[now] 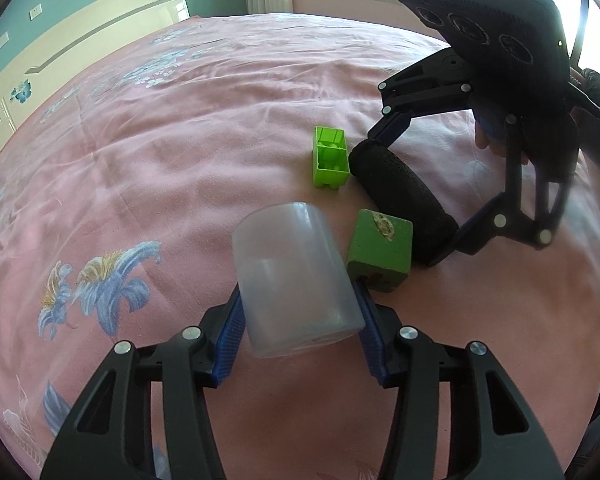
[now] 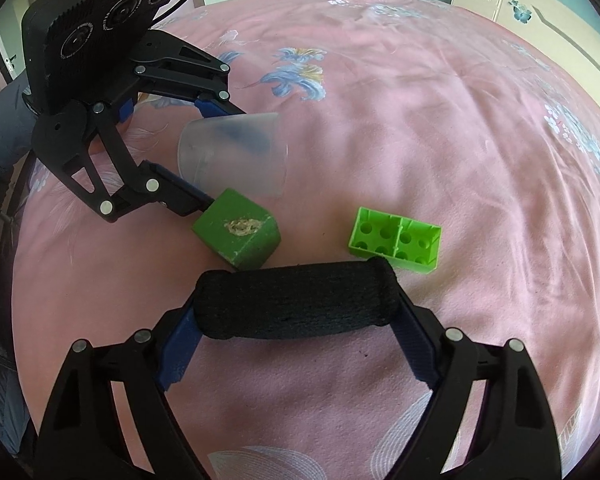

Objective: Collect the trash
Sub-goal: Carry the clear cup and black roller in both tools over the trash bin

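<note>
Left wrist view shows the left gripper (image 1: 300,316) with its blue-padded fingers (image 1: 230,340) clamped on both sides of a translucent frosted plastic cup (image 1: 296,280), which lies tilted on its side between them, its closed bottom toward the camera, over a pink bedsheet printed with blue flowers (image 1: 160,152). Just right of the cup sits a dark green wooden cube with a scraped patch on top (image 1: 380,250), and beyond it a bright green plastic building brick (image 1: 330,158) lies on its side with its hollow underside showing. To the right, the right gripper (image 1: 404,196) grasps a black foam cylinder (image 1: 404,200) endwise, one finger at each end, the cylinder resting on the sheet and touching or nearly touching the cube. Right wrist view shows the same cylinder (image 2: 296,304) held crosswise between the right gripper's (image 2: 296,320) blue fingers (image 2: 180,354), which press on its two ends. Just beyond it lie the green cube (image 2: 238,236) to the left and the bright green brick (image 2: 396,240) to the right, apart from each other on the sheet (image 2: 420,120). Farther back on the left, the left gripper (image 2: 216,152) grips the frosted cup (image 2: 236,156), whose open mouth points toward the right across the bed.
</note>
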A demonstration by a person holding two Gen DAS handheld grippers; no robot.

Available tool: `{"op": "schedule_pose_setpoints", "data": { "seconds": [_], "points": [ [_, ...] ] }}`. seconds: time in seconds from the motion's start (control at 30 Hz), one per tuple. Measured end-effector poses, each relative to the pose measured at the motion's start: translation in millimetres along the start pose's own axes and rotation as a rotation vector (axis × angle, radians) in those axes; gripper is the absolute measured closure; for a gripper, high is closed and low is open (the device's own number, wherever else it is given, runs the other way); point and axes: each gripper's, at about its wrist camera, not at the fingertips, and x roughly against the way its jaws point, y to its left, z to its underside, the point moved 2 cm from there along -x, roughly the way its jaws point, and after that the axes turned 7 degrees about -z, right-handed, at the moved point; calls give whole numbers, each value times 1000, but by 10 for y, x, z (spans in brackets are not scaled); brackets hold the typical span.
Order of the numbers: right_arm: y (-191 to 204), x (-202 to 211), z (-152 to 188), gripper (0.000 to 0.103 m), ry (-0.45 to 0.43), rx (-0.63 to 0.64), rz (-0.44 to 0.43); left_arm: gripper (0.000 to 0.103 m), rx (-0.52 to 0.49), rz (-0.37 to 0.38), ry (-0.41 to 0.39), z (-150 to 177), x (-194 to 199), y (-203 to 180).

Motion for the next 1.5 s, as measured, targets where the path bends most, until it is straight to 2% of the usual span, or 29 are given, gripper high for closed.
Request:
{"op": "schedule_pose_setpoints", "data": {
  "seconds": [0.5,0.9,1.1,1.5],
  "points": [
    [48,107,69,19,-10,-10,10,51,-2,-38,2,41,73,-26],
    [286,372,174,19,-27,-9,39,51,-6,-67,-3,114,314,-115],
    [486,589,267,19,-55,-19,56,51,-2,-88,-7,205,520,-214],
    [1168,1143,549,19,-97,-14,114,51,11,-142,-28,486,1139,-506]
  ]
}}
